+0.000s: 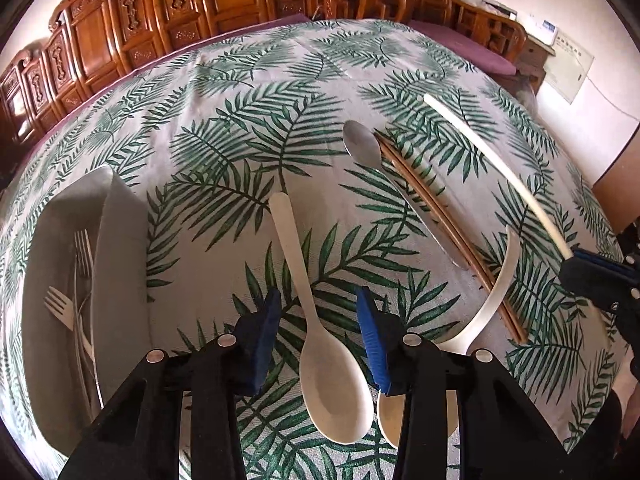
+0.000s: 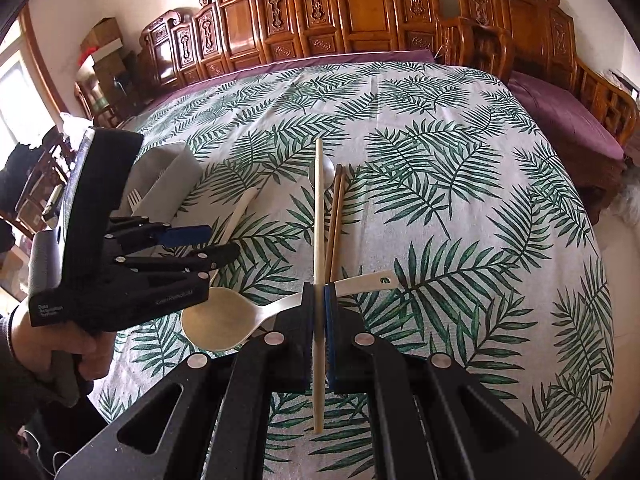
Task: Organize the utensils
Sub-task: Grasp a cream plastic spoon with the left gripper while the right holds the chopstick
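My left gripper (image 1: 319, 295) stands open low over the leaf-print tablecloth (image 1: 248, 128), straddling the handle of a cream spoon (image 1: 332, 392); its pads (image 1: 266, 332) stay clear of the handle on both sides. A second cream spoon (image 1: 500, 276) with a curved handle lies to the right, its bowl partly hidden behind my finger. My right gripper (image 2: 319, 312) is shut on a long cream chopstick (image 2: 319, 208), held above the table. Under it lie brown chopsticks (image 2: 336, 216), a metal spoon (image 2: 327, 172) and the curved spoon (image 2: 216, 324). The other view shows the right gripper (image 1: 592, 276) too.
A grey tray (image 1: 120, 248) with several forks (image 1: 64, 308) stands at the table's left. Carved wooden chairs (image 2: 360, 12) and purple cushions (image 2: 560, 108) ring the far and right sides. A person's hand (image 2: 80, 344) holds the left gripper (image 2: 224, 242).
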Available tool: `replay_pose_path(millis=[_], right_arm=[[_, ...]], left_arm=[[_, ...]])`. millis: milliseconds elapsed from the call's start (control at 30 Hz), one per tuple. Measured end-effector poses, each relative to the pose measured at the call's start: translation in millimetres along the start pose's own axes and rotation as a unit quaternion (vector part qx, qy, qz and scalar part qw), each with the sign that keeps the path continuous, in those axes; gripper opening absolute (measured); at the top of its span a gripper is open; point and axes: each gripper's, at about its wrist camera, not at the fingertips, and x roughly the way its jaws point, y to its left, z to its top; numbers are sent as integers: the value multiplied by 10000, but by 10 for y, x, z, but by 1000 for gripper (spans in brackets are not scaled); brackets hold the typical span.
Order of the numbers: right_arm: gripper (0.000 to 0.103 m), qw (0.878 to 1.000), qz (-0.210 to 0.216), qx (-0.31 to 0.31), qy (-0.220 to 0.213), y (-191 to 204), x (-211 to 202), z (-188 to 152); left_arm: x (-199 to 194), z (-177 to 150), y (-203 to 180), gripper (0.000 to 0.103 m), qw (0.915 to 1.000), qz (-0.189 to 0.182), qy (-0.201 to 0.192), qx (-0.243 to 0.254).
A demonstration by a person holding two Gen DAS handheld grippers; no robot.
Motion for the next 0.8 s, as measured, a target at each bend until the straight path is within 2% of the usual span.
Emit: replay_pose_path(millis=[100, 200, 233, 333, 433, 567, 800], right_arm=[[6, 10000, -5, -4, -8, 0, -3, 1], [6, 10000, -20, -18, -20, 0, -2, 6], [6, 10000, -28, -27, -13, 2, 6, 4], [6, 10000, -25, -32, 7, 4, 12, -3], [6, 10000, -25, -48, 22, 20, 21, -9], [6, 10000, -21, -64, 42, 40, 26, -22], [6, 10000, -26, -75, 30, 48, 14, -11]], left_arm=[[67, -15, -18, 36, 9999, 79, 117, 52], [77, -14, 20, 34, 9999, -11, 117, -23], [78, -13, 31, 32, 9999, -29, 120, -44], [78, 5, 62, 14, 9998, -40, 159, -74], [85, 31, 72, 7, 9997, -57, 218, -71], [80, 45, 38, 6, 9997, 4, 244, 48], [-92, 16, 34, 6, 9999, 52, -2, 129]])
